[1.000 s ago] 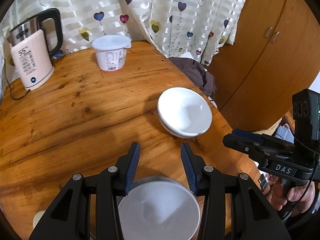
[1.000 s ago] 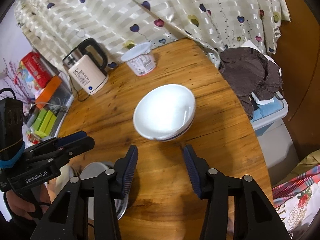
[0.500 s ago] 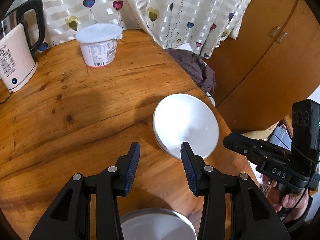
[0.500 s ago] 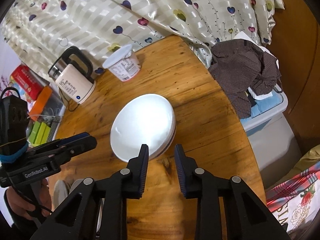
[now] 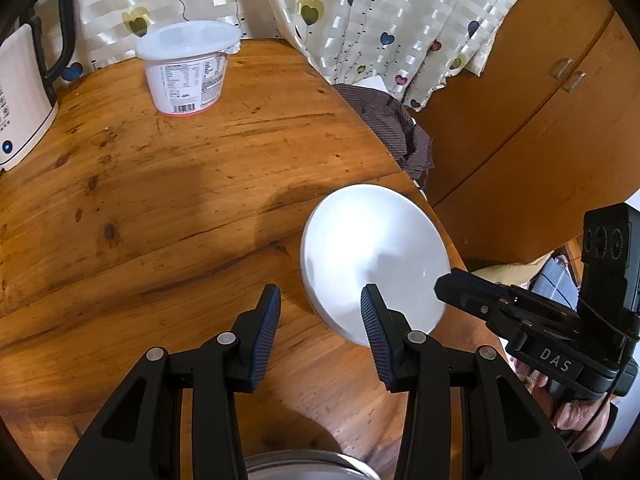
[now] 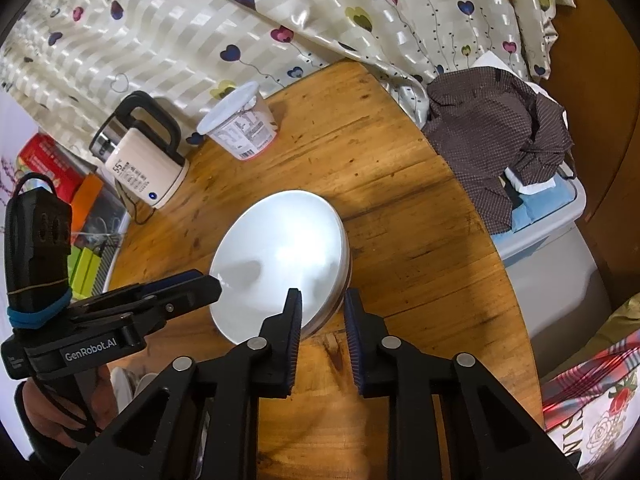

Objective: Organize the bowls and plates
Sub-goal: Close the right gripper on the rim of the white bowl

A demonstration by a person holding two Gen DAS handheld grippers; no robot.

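Observation:
A stack of white bowls (image 5: pixel 372 256) sits near the right edge of the round wooden table (image 5: pixel 160 208). It also shows in the right wrist view (image 6: pixel 280 268). My left gripper (image 5: pixel 318 306) is open and empty, its right finger over the bowls' near rim. My right gripper (image 6: pixel 320 308) is narrowed around the bowls' near right rim, with gaps still showing beside the rim. A metal dish (image 5: pixel 308 466) lies just under my left gripper at the bottom edge.
A white lidded tub (image 5: pixel 188 68) and a kettle (image 5: pixel 24 92) stand at the table's far side. A curtain (image 5: pixel 360 16) hangs behind. A brown cloth on a plastic box (image 6: pixel 500 140) lies beyond the table's right edge. A wooden cabinet (image 5: pixel 540 140) stands at right.
Both grippers have moved forward to the white bowls. My right gripper has narrowed from wide open to around the bowls' rim. The metal dish has slid out from between my left fingers.

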